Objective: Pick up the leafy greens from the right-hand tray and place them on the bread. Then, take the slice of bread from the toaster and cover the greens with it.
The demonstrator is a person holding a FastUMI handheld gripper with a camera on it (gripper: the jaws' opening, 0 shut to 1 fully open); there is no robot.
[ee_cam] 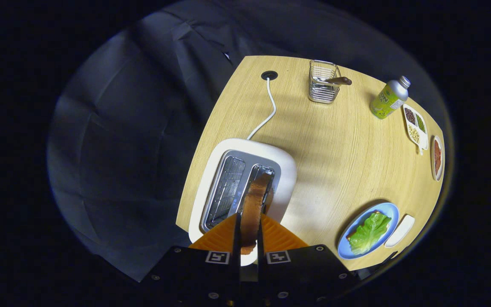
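My gripper (249, 232) is shut on a slice of toasted bread (254, 204), held edge-on between both fingers. The slice hangs above the right slot of the white toaster (286, 170), which stands on the wooden table just beyond the fingers. To the right of the fingers, near the table's front edge, a blue plate (388, 211) carries a slice of bread with a green lettuce leaf (370, 232) lying on top. Only a brown corner of that lower bread shows from under the leaf.
A small white tray (400, 230) sits right of the blue plate. Farther back stand a wire basket (323, 87) with a utensil, a green bottle (388, 99), a divided dish of beans (415, 125) and a small dish (437, 157). The toaster's white cord (269, 108) runs to a table grommet.
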